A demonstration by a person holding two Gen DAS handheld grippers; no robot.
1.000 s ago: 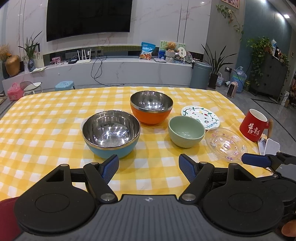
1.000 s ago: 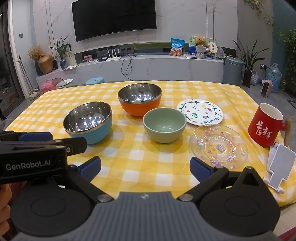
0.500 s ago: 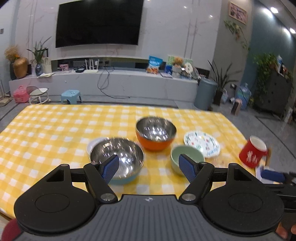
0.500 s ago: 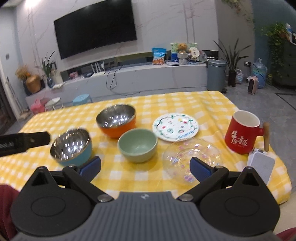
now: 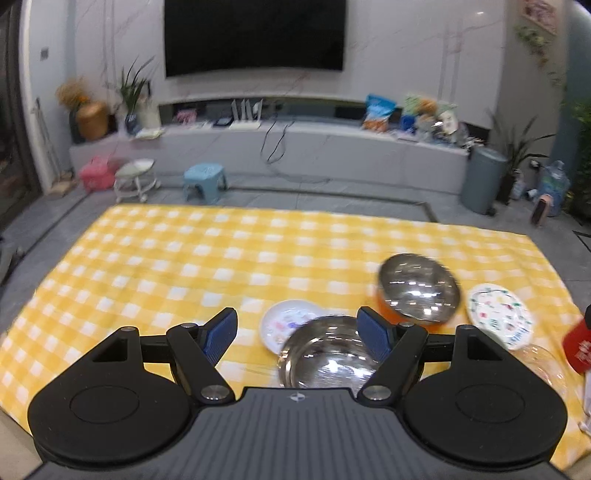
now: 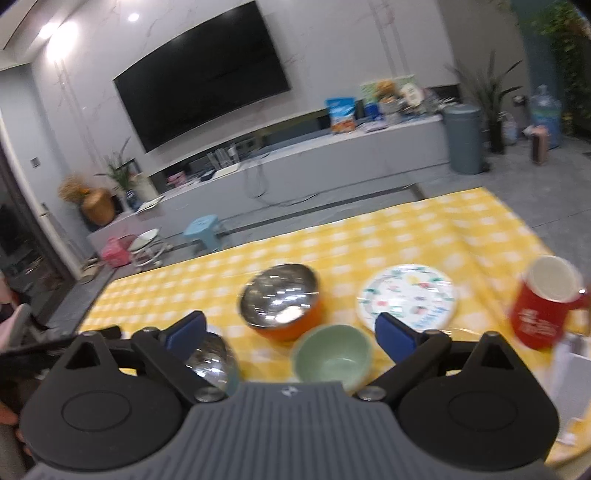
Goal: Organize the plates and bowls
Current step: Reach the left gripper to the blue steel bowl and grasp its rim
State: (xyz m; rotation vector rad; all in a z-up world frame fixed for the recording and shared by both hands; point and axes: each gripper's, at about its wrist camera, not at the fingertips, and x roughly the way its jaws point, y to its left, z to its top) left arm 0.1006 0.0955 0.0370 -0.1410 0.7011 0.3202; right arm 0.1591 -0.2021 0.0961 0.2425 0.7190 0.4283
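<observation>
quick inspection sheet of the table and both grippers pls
surface: yellow checked cloth, flat, covers the table
job's things: orange bowl, blue bowl, green bowl, patterned plate, small plate beside the blue bowl, glass plate at the right edge
clutter: red mug, white stand
grippers: left gripper open, empty; right gripper open, empty
cables: black cable hanging off the TV bench
surroundings: TV, bin, blue stool; both views blurred
</observation>
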